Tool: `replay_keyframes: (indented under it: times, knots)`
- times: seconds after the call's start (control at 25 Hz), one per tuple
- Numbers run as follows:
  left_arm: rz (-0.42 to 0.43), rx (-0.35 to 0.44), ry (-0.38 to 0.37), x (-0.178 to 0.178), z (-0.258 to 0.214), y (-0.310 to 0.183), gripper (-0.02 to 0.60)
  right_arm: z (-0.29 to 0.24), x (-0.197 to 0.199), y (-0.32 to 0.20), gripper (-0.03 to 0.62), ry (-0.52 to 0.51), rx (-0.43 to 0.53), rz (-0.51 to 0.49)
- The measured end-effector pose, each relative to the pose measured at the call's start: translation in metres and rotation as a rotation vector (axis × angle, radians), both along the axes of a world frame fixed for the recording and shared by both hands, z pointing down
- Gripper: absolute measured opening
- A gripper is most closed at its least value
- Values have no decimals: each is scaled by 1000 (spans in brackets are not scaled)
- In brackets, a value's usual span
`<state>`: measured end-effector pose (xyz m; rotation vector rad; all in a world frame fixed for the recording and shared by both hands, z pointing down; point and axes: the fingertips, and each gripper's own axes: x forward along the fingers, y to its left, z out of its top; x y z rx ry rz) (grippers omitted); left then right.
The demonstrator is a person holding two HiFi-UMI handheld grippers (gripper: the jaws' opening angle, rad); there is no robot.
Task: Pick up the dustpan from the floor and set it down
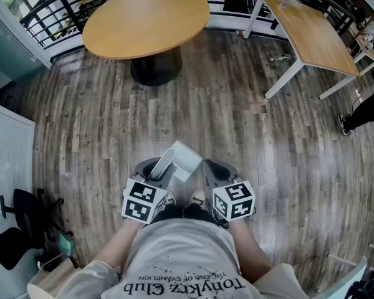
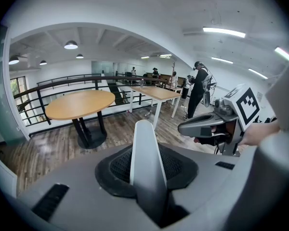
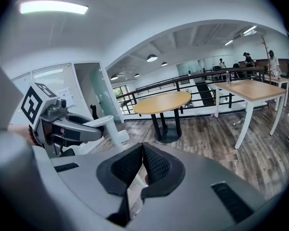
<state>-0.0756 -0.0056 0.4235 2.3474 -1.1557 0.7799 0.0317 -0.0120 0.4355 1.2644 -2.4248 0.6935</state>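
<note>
Two grippers hover side by side, low in front of the person, above the plank floor (image 1: 280, 167). Left gripper (image 1: 154, 170) clamps the dustpan (image 1: 186, 159) by its handle (image 2: 145, 163); the pan end juts ahead of the jaws, clear of the floor. Right gripper (image 1: 217, 170) is empty, jaws pressed together, just beside the left.

Judged step: pick-up done, set-down pending. Next move calls for lowering the left gripper until the pan rests flat, then releasing; target spot not evident.

Dustpan: pale grey-white, apparently smooth rigid plastic; handle a narrow flat bar with rounded tip, pan a boxy scoop. Gripper pads (image 3: 156, 165): black, mesh-textured. Floor: streaked grey-brown wood grain.
</note>
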Motion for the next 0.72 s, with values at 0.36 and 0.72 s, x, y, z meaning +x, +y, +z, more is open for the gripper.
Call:
replay_keyframes:
  times: [0.36, 0.72]
  knots:
    - [-15, 6, -5, -10, 2, -3, 119, 2, -5, 0, 25, 0, -1, -3]
    - [-29, 4, 3, -16, 0, -6, 120, 3, -8, -1, 25, -5, -3, -9]
